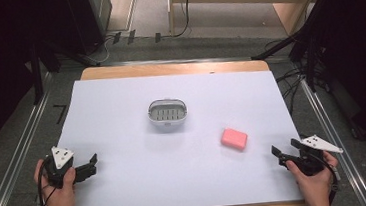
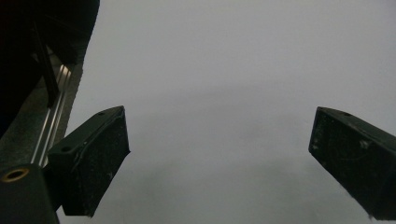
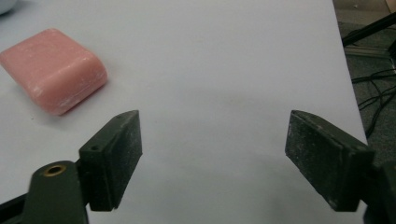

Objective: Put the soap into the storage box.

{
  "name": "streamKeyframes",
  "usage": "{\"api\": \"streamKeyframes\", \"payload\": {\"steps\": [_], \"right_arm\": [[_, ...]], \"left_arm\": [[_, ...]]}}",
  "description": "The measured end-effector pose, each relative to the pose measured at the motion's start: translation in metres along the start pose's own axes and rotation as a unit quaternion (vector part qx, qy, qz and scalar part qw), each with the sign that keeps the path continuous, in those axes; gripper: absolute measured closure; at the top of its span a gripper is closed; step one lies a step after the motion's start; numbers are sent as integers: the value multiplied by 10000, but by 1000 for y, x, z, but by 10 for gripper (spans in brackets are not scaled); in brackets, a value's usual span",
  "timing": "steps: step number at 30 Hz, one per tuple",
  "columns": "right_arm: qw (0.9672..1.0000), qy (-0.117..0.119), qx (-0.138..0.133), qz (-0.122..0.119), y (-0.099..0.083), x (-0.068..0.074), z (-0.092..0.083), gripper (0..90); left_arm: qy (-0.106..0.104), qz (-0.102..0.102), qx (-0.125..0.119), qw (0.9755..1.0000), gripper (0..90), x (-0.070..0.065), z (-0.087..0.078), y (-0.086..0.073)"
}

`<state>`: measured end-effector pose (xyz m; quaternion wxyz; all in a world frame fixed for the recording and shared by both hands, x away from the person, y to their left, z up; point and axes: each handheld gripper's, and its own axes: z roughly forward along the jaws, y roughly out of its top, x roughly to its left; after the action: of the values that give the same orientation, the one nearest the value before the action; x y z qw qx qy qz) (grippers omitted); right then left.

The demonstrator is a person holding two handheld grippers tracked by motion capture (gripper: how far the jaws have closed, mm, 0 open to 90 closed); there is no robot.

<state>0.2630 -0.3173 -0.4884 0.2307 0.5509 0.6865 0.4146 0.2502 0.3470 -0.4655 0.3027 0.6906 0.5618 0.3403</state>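
You hold a gripper in each hand at the near edge of the worktop (image 1: 119, 88), which is covered by a white sheet with a wooden strip showing along the far edge. Your left gripper (image 1: 87, 168) sits near the front-left corner, jaws spread wide with nothing between them; in the left gripper view the two black jaws frame bare white sheet, blurry, with a metal rail (image 2: 51, 116) and dark floor at the left edge. Your left hand (image 1: 58, 191) wraps the gripper body, grey three-cornered plate on top. Your right gripper (image 1: 282, 155) sits near the front-right corner, jaws also spread wide and holding nothing, pointing inward toward the centre of the sheet. Your right hand (image 1: 314, 177) grips it from below. A pink soap bar (image 1: 234, 138) lies flat on the sheet right of centre, near the right gripper but apart from it; in the right gripper view it sits up-left of the left jaw, not touching, pale scuffs on its surface. A white oval soap dish (image 1: 168, 114) with a slotted grey insert stands near the middle of the sheet, well apart from both grippers and apart from the soap, which lies to its right and nearer to you. Cables (image 1: 294, 80) trail on the floor right of the worktop.
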Motion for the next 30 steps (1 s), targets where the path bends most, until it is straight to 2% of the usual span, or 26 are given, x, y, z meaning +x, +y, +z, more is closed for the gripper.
{"api": "streamKeyframes", "payload": {"steps": [2, 5, 7, 10, 12, 14, 15, 17, 20, 25, 30], "right_arm": [[10000, 63, -25, -7, 0, 0, 0, 212], [9997, 252, -13, -59, 2, 2, 2, 285], [9990, 369, 55, -226, 5, 8, 4, 292], [9978, 349, 65, -556, 14, 18, 7, 390], [9948, 609, 82, -814, 24, 21, 8, 451], [9918, 928, 167, -864, 32, 21, 10, 467], [9900, 1096, 233, -855, 36, 22, 11, 465], [9886, 1122, 398, -917, 41, 25, 13, 456], [9854, 1056, 680, -1149, 46, 32, 17, 317], [9754, 1220, 1061, -1496, 53, 38, 26, 210], [9649, 1277, 1374, -1839, 65, 43, 37, 205]], "left_arm": [[6, 2, -3, 10000, 55, 0, 0, 0], [7, 7, 11, 10000, 55, 0, 0, 0], [11, 5, 5, 10000, 55, 0, 0, 0], [14, -1, 13, 10000, 55, 0, 0, 0], [13, -2, 13, 10000, 55, 0, 1, 0], [15, -2, 11, 10000, 55, 0, 1, 0], [16, 4, 13, 10000, 55, 0, 0, 0], [11, 9, 14, 10000, 55, 0, 0, 0], [15, 10, 11, 10000, 55, 0, 0, 0], [20, 10, 13, 10000, 55, 0, 0, 0], [23, 14, 15, 10000, 55, -1, 0, 0]]}}
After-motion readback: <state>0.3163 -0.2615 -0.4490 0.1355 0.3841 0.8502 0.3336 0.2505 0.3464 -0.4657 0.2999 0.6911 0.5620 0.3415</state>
